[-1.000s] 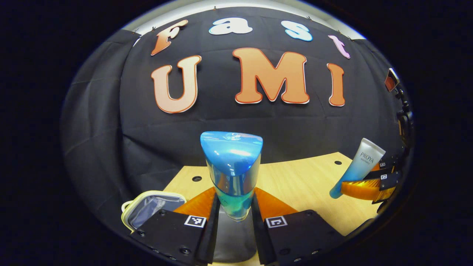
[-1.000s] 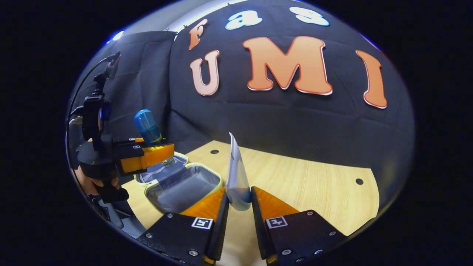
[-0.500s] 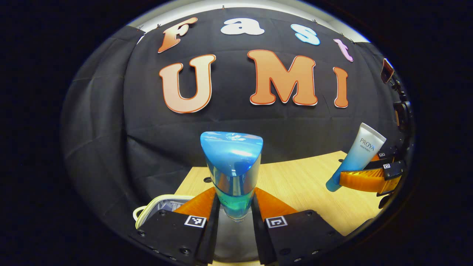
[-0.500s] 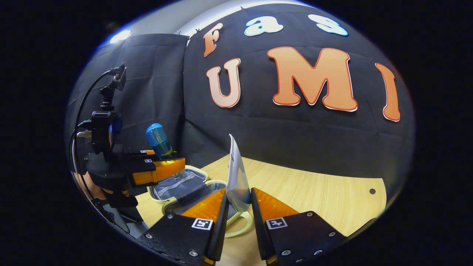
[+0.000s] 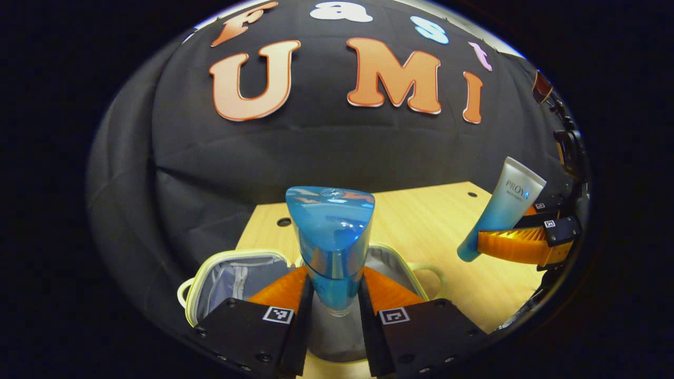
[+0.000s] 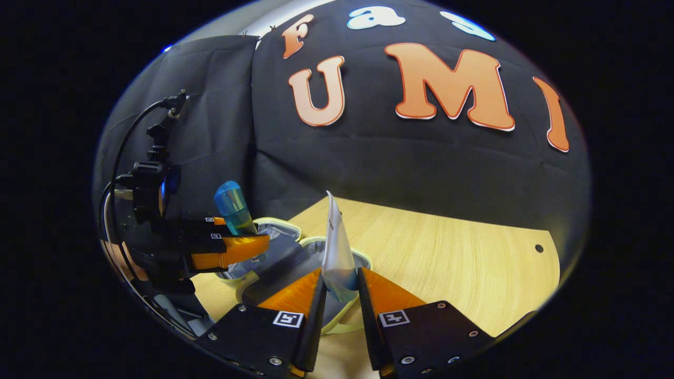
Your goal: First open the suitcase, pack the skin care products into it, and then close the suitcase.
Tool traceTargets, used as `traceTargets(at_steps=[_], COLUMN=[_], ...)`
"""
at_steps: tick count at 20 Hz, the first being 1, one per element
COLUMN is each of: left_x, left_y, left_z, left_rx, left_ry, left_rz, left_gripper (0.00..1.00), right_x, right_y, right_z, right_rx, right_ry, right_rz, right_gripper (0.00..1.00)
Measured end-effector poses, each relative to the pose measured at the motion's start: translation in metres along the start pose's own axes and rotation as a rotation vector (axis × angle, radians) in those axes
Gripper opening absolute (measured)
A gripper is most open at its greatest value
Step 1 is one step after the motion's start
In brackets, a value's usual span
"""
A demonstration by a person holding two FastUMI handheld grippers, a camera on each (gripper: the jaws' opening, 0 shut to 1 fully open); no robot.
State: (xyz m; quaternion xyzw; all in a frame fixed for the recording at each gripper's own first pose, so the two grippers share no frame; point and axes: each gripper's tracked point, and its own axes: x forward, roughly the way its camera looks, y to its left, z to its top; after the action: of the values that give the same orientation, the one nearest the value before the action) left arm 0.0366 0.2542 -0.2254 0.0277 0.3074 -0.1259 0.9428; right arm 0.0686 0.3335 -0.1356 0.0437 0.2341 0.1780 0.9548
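Fingers of the left gripper point(image 5: 334, 295) squeeze the blue bottle point(image 5: 331, 247); the right gripper point(image 6: 339, 295) pinches the tube point(image 6: 337, 252). Dropped early, either could miss the open suitcase point(image 5: 231, 273) and roll off the tabletop point(image 5: 437, 231).

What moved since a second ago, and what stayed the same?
Both grippers carried their loads toward the open suitcase: in the left gripper view it has slid from the lower left corner to lie under the blue bottle, and in the right gripper view it now lies beneath the white tube. Unchanged: left gripper and right gripper stay clamped on them, and the suitcase stays open.
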Motion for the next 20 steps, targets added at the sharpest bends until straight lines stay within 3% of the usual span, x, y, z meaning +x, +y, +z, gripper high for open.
traceTargets(at_steps=[9,16,20], left_x=[0.037,0.057,0.058], left_y=[-0.012,-0.039,-0.04], left_z=[-0.088,-0.12,-0.139], left_rx=[-0.052,-0.083,-0.096], left_ry=[0.295,0.503,0.606], left_rz=[-0.07,-0.12,-0.1], left_gripper=[0.44,0.44,0.44], right_x=[0.03,0.053,0.058], right_y=[0.03,0.036,0.032], right_z=[-0.046,-0.076,-0.084], right_rx=[0.034,0.092,0.137], right_ry=[0.158,0.236,0.267], right_rz=[0.072,0.131,0.146], right_gripper=[0.38,0.38,0.38])
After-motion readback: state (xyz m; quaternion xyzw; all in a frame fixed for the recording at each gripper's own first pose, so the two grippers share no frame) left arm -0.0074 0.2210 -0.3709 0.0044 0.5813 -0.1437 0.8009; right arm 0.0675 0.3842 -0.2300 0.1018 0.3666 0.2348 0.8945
